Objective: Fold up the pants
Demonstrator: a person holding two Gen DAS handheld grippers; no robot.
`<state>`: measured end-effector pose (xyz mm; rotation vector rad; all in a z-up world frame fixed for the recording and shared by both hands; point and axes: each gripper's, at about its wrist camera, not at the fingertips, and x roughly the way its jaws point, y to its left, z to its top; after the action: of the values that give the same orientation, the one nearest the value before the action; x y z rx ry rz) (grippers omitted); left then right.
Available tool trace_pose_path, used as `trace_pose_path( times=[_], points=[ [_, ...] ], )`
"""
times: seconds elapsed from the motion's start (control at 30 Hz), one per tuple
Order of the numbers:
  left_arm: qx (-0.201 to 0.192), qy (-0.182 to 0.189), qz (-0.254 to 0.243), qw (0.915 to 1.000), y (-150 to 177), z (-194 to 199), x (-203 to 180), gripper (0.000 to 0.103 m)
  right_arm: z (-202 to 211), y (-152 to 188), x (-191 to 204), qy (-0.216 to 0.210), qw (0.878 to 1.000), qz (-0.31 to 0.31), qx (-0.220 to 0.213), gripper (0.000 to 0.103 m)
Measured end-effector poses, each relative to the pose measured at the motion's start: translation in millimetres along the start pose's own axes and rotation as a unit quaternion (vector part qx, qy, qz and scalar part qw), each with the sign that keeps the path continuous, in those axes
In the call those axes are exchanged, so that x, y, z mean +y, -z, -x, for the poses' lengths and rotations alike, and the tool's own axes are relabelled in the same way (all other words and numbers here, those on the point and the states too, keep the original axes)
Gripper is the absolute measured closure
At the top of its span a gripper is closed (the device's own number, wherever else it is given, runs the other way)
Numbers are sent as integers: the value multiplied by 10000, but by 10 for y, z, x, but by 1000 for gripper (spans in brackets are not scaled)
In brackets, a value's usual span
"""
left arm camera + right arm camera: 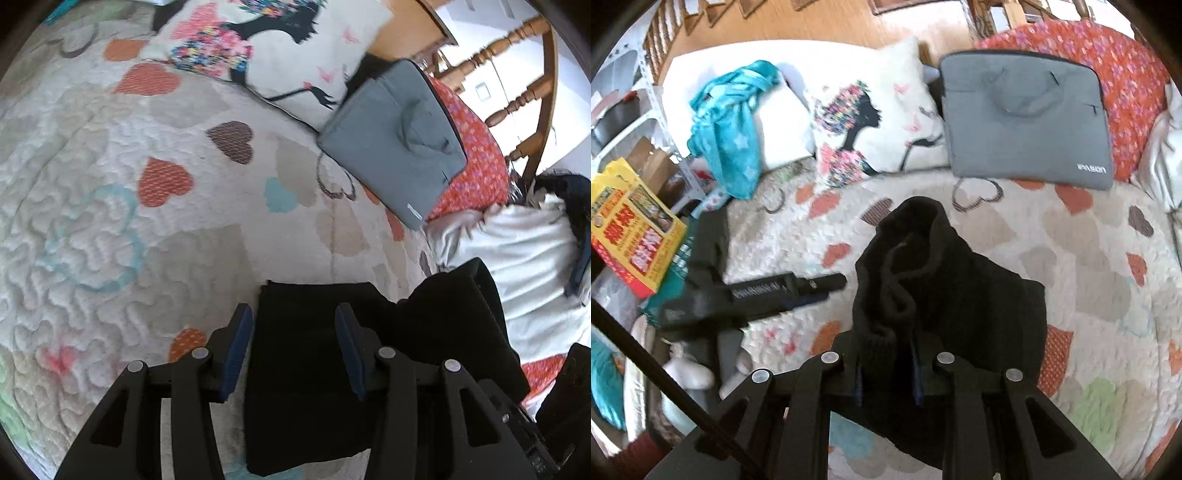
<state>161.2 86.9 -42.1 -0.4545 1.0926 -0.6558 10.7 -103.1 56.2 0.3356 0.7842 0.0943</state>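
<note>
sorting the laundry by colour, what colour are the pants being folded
Black, plain with no pattern. The pants show best in the right wrist view, bunched on the heart-print quilt.

On the bed (1071,258), the pants (945,280) lie near the middle of the quilt, bunched up between the right tongs (888,373). Behind the pants a pillow (886,122) leans, with a laptop bag (1027,122) just to its right and a towel (731,129) to its left. Left of the pants, at the bed's edge, sits a box (631,229), and the left tongs (293,354) stand over the pants' near edge.
</note>
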Motion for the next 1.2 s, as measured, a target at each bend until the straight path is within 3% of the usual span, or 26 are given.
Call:
trace_pose_path(
  times=[0.23, 0.3, 0.37, 0.4, 0.47, 0.6, 0.73, 0.83, 0.97, 1.0, 1.1, 1.2],
  points=[
    [-247, -371, 47, 9990, -38, 187, 150, 57, -762, 249, 177, -420, 9961, 57, 773, 81],
    [-271, -515, 85, 9983, -36, 223, 200, 56, -985, 369, 202, -596, 9942, 79, 888, 62],
    [-300, -599, 142, 9977, -25, 280, 260, 56, -1091, 483, 216, -736, 9918, 94, 1043, 55],
    [-313, -631, 148, 9974, -21, 300, 276, 56, -1072, 525, 220, -804, 9912, 82, 1048, 45],
    [-334, -694, 137, 9969, -9, 340, 289, 56, -936, 566, 209, -1094, 9893, 54, 963, 37],
    [-305, -667, 11, 9973, 43, 359, 164, 56, -560, 559, 21, -1248, 9892, -53, 767, 37],
    [-83, -439, -363, 9983, 127, 171, -137, 52, -313, 519, -320, -958, 9932, -334, 567, 37],
    [221, -540, -519, 9970, 191, -116, -244, 47, -342, 599, -604, -753, 9918, -717, 743, 37],
    [637, -956, -274, 9930, 195, -593, -72, 45, -464, 782, -838, -591, 9897, -969, 872, 39],
    [660, -916, -146, 9935, 182, -635, -16, 42, -472, 797, -854, -590, 9902, -950, 831, 39],
    [667, -715, 232, 9949, 128, -636, 96, 38, -475, 783, -834, -468, 9923, -849, 769, 39],
    [478, -738, 121, 9961, 108, -449, 20, 38, -433, 740, -824, -380, 9930, -833, 747, 39]
  ],
)
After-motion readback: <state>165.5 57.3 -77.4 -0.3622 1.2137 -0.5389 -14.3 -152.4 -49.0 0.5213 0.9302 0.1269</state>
